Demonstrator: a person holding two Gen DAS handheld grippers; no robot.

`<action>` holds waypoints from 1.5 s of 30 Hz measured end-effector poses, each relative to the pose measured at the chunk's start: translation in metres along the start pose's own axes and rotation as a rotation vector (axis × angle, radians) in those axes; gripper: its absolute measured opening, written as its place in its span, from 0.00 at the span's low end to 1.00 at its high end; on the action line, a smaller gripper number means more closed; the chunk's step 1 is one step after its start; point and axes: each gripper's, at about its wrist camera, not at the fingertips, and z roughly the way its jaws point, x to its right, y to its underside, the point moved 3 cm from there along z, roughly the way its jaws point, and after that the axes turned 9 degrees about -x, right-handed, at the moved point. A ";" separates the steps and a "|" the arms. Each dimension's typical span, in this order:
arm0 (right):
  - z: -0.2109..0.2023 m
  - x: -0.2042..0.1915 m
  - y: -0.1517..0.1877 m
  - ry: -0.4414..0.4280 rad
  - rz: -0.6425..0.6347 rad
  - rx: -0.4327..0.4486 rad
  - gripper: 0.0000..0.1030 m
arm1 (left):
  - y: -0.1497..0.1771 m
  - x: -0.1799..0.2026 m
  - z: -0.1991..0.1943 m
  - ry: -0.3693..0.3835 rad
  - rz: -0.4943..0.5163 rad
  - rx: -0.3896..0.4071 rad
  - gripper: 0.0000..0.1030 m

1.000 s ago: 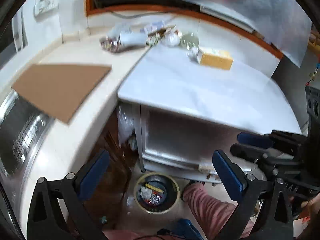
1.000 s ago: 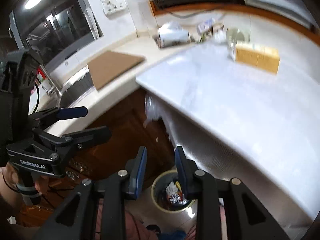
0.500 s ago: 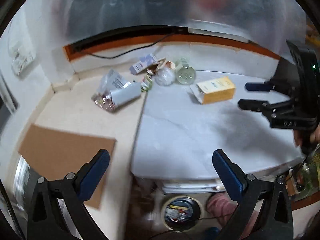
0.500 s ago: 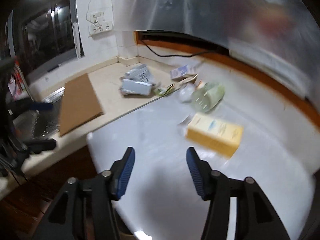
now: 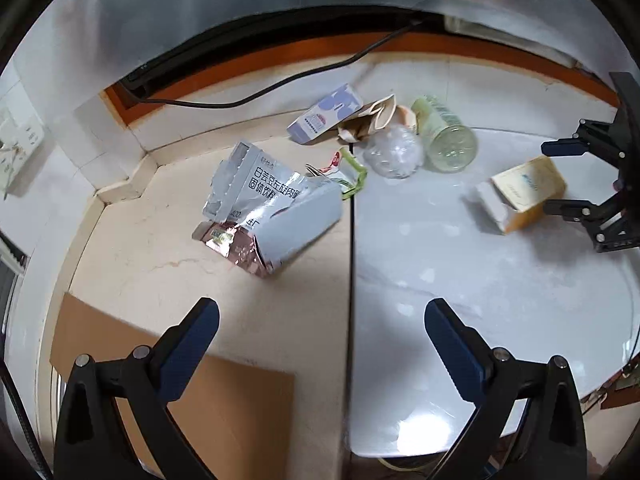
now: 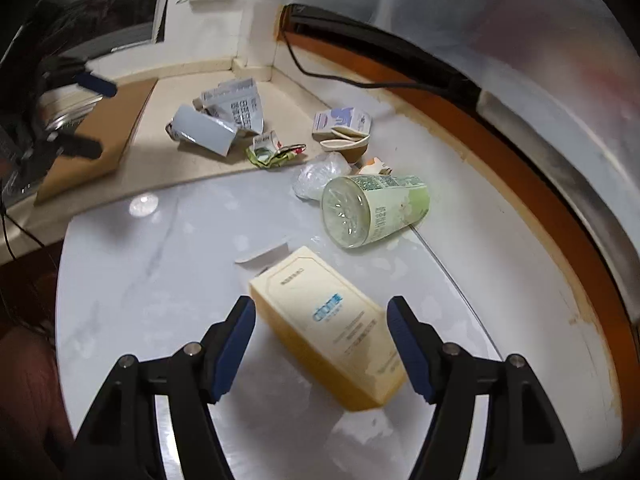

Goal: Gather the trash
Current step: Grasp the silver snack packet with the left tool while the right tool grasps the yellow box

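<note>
A yellow carton box (image 6: pixel 326 322) lies on the white table, between the open jaws of my right gripper (image 6: pixel 322 330); it also shows in the left wrist view (image 5: pixel 528 190). Behind it lie a green plastic cup (image 6: pixel 374 208), a clear crumpled wrapper (image 6: pixel 320 174), a small purple-and-white carton (image 6: pixel 340 120), paper cups (image 6: pixel 348 142), a green wrapper (image 6: pixel 274 152) and a torn silver-white bag (image 5: pixel 272 204). My left gripper (image 5: pixel 320 332) is open and empty, above the counter in front of the bag. My right gripper shows at the right of the left view (image 5: pixel 560 176).
A brown cardboard sheet (image 5: pixel 224 400) lies on the beige counter at the near left. A black cable (image 5: pixel 280 84) runs along the back wall. The white table's front edge (image 5: pixel 460 446) is near, with a bin rim just showing below it.
Both grippers have risen from the floor bin to above the tabletop. My right gripper has opened wider and moved forward around the yellow box. My left gripper has moved toward the silver bag.
</note>
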 end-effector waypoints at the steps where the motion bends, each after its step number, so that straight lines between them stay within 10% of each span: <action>1: 0.003 0.001 0.000 -0.010 -0.022 -0.008 0.67 | -0.003 -0.002 0.005 -0.007 0.008 -0.008 0.99; 21: 0.067 0.016 -0.020 -0.037 -0.111 -0.232 0.79 | -0.079 -0.008 0.088 -0.176 0.105 -0.121 0.99; 30: 0.074 0.042 -0.018 -0.105 0.100 -0.179 0.55 | -0.086 0.002 0.113 -0.238 0.162 -0.187 0.97; 36: 0.066 0.037 -0.010 -0.089 0.152 -0.137 0.54 | -0.081 0.002 0.121 -0.253 0.157 -0.241 0.70; 40: 0.057 0.037 -0.004 -0.111 0.207 -0.105 0.49 | -0.079 -0.005 0.120 -0.255 0.101 -0.247 0.34; 45: 0.033 0.033 0.008 -0.152 0.285 -0.048 0.43 | -0.069 -0.009 0.099 -0.238 0.030 -0.191 0.31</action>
